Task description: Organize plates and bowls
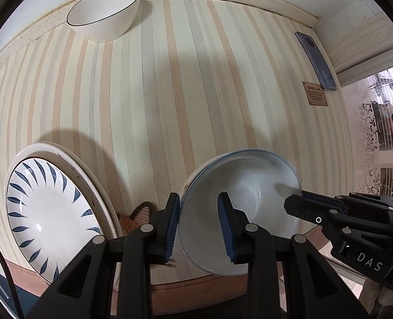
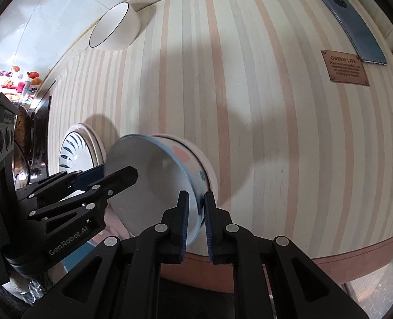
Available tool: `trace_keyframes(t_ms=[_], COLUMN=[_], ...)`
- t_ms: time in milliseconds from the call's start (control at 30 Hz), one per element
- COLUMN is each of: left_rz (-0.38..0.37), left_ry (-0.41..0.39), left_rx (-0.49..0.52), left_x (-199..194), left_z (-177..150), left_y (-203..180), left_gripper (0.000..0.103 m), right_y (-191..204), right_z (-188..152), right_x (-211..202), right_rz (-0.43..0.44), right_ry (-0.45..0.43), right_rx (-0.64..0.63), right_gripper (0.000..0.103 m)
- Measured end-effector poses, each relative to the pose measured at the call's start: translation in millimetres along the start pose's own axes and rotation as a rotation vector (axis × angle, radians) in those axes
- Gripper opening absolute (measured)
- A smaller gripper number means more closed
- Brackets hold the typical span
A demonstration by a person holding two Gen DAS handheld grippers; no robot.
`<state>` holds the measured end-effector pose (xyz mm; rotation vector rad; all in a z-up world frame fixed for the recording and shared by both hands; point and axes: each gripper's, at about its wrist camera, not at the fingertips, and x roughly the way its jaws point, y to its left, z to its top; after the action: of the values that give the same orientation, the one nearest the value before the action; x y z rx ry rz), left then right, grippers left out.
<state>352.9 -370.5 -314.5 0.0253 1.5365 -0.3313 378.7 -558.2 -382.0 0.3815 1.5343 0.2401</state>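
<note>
The striped tabletop (image 1: 196, 93) carries two stacked plates (image 1: 50, 212) at its near left edge and a white bowl (image 1: 106, 16) at the far edge. Near the front edge, the blue-rimmed bowl (image 2: 154, 180) is held tilted: the left gripper (image 1: 199, 226) jaws grasp its left rim, and the right gripper (image 2: 196, 226) jaws are clenched on its right wall. A phone (image 2: 353, 29) lies at the far right corner.

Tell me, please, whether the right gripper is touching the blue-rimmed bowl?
Touching. In the right wrist view the right gripper has its blue pads pressed on both sides of the blue-rimmed bowl wall, with no gap showing.
</note>
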Motion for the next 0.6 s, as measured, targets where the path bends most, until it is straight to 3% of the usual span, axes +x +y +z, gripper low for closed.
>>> trace_keyframes(t_ms=[133, 233, 367, 433, 500, 600], left_rz=[0.004, 0.019, 0.009, -0.011, -0.009, 0.006], left_ry=[-0.026, -0.16, -0.266, -0.293, -0.3, -0.297], left_rx=[-0.013, -0.04, -0.113, -0.181, -0.233, -0.297], left_x=[-11.2, -57.1, -102.7, -112.5, -111.2, -94.4], left_z=[0.5, 1.2, 19.9, 39.6, 59.6, 96.4], left_y=[4.1, 12.4, 40.0, 64.8, 88.0, 127.3], left_gripper=[0.027, 0.028, 0.029, 0.03, 0.03, 0.03], right_y=[0.2, -1.3, -2.3, 1.0, 10.1, 27.9], right_z=[3.1, 6.8, 16.0, 26.6, 47.6, 82.7], right_x=[2.3, -1.0, -33.8, -51.2, -63.4, -66.1], right_rz=[0.006, 0.016, 0.041, 0.071, 0.106, 0.126], right_ry=[0.019, 0.034, -0.026, -0.06, -0.09, -0.139], right_rx=[0.004, 0.015, 0.032, 0.037, 0.03, 0.007], right_gripper=[0.013, 0.013, 0.013, 0.022, 0.055, 0.057])
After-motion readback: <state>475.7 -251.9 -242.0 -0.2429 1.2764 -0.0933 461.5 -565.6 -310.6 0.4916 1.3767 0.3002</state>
